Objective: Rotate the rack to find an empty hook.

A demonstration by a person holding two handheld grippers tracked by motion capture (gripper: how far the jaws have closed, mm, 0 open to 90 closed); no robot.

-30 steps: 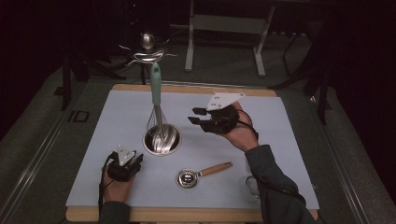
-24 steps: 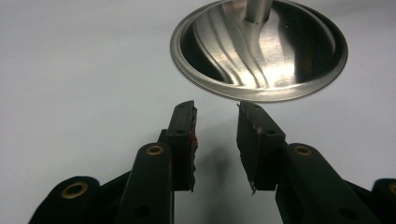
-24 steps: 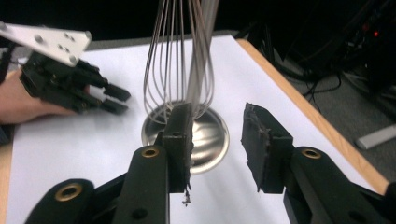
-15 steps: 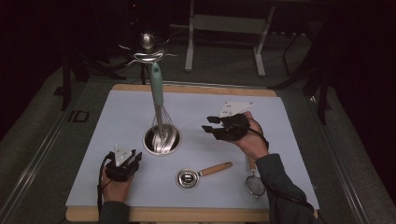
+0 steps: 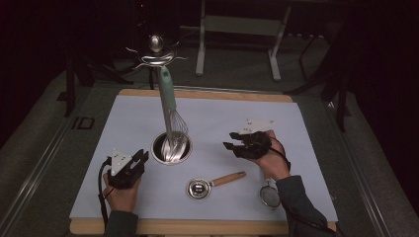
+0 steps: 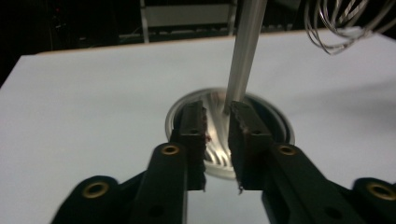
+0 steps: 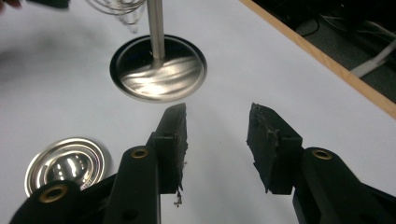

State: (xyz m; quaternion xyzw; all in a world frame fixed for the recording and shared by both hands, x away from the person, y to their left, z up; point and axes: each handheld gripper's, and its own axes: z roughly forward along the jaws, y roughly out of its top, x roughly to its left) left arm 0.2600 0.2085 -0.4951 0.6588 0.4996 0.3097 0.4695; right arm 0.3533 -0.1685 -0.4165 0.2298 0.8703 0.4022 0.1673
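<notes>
Two hand-held grippers are over the tabletop (image 5: pixel 296 123), which carries a pale sheet. The left hand-held gripper (image 5: pixel 141 157) sits at the near left, just beside the round steel base (image 5: pixel 170 148) of a utensil stand. Its jaws have just been closing and now stand narrowly apart with nothing gripped; in the left gripper view the left hand-held gripper (image 6: pixel 217 123) points at the base (image 6: pixel 275 126), with the stand's upright steel rod (image 6: pixel 245 46) rising beyond the tips. The right hand-held gripper (image 5: pixel 231 140) is at the right of the base, apart from it. Its jaws have just been opening and stand moderately wide, empty; in the right gripper view the right hand-held gripper (image 7: pixel 217 123) hovers over bare sheet, the base (image 7: pixel 159 70) ahead of it.

A whisk (image 5: pixel 170 106) with a teal handle hangs by the rod, its wires above the base. A small steel measuring cup (image 5: pixel 198 188) with a wooden handle lies near the front edge, between the two hands. A small mesh strainer (image 5: pixel 269 193) lies just beside the right forearm.
</notes>
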